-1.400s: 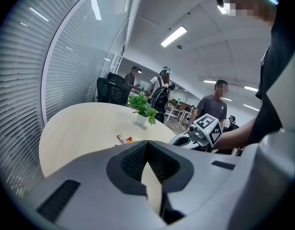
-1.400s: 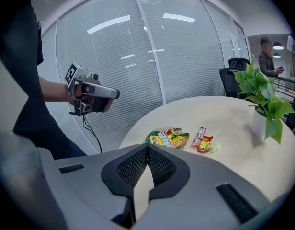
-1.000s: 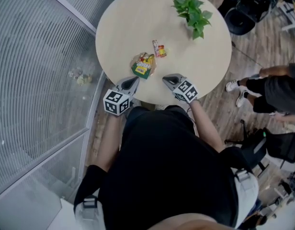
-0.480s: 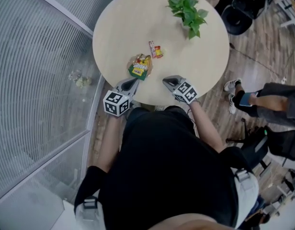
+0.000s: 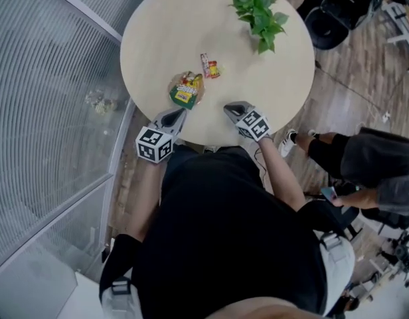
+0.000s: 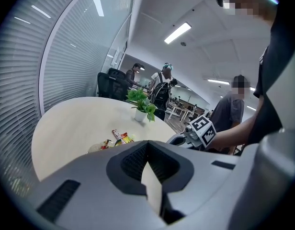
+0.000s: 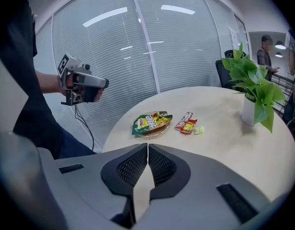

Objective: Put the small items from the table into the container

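A clear shallow container [image 5: 186, 93] sits on the round table [image 5: 151, 32] near its front edge, with a green and yellow snack packet [image 7: 150, 121] lying in it. Just beyond it lie two red snack packets [image 5: 209, 66] and a small green sweet [image 7: 199, 130]. My left gripper [image 5: 173, 116] hovers at the table's near rim, just short of the container, shut and empty. My right gripper [image 5: 232, 107] is over the near rim to the right, also shut and empty. The left gripper view shows its jaws [image 6: 147, 143] closed together, and so does the right gripper view [image 7: 147, 145].
A potted green plant [image 5: 260, 10] in a white pot stands at the table's far right. A curved slatted glass wall [image 5: 45, 111] runs along the left. A person [image 5: 364, 165] is passing on the wooden floor at the right, beside an office chair [image 5: 337, 5].
The head view has shifted, so the table sits further left. My right gripper has moved slightly over the table's rim. The passer-by at the right has walked on. Both grippers stay shut.
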### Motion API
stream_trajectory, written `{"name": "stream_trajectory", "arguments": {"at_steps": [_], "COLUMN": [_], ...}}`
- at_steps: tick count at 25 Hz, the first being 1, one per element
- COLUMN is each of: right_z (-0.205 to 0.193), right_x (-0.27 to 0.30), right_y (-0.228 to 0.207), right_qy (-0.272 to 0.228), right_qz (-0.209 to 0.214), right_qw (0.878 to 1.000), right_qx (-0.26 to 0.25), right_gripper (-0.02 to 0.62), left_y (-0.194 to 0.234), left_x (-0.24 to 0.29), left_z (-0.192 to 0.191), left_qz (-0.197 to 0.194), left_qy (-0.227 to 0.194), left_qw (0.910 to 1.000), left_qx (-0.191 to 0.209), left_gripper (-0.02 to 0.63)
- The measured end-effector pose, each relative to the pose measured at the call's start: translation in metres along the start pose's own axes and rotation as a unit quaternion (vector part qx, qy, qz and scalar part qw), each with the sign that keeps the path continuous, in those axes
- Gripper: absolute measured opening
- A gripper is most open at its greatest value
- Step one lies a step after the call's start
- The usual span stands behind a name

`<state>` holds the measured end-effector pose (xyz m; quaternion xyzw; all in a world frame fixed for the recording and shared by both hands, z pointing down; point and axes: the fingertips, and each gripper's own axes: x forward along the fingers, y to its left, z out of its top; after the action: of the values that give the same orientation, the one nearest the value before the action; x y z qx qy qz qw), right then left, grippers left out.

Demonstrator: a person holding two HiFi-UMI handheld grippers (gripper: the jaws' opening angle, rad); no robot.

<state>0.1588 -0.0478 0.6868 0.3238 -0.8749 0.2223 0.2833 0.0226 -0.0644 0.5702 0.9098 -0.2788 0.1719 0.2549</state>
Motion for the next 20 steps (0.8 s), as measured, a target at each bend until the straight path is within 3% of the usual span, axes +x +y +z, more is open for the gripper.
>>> {"name": "stream_trajectory", "arguments": {"at_steps": [7, 15, 16, 18, 20], "right_z": [0.013, 0.024, 0.025, 0.025, 0.026], "right_x": [0.014, 0.056, 0.062, 0.073, 0.083], "right_y": [-0.063, -0.124, -0.129, -0.138, -0.147], "right_qy": [0.02, 0.085, 0.093, 0.103, 0.106], "right_qz": [-0.033, -0.047, -0.049, -0.056, -0.066], "right_qw": [0.999, 0.993, 0.992, 0.99, 0.989], "right_qx": [-0.025, -0.07, -0.075, -0.08, -0.08], "right_gripper": [0.025, 0.029, 0.04, 0.132, 0.163], "left_y": [0.018, 0.04, 0.042, 0.044, 0.044], "left_x": [-0.01, -0.024, -0.025, -0.025, -0.025], "left_z": [-0.007, -0.016, -0.018, -0.023, -0.028], "left_qz": [0.035, 0.073, 0.075, 0.078, 0.08], "left_qy": [-0.011, -0.012, -0.011, -0.005, -0.001], "left_qw": [0.9988, 0.9952, 0.9948, 0.9943, 0.9938], "left_qx": [-0.031, -0.064, -0.068, -0.073, -0.077], "left_gripper": [0.0, 0.0, 0.0, 0.0, 0.0]}}
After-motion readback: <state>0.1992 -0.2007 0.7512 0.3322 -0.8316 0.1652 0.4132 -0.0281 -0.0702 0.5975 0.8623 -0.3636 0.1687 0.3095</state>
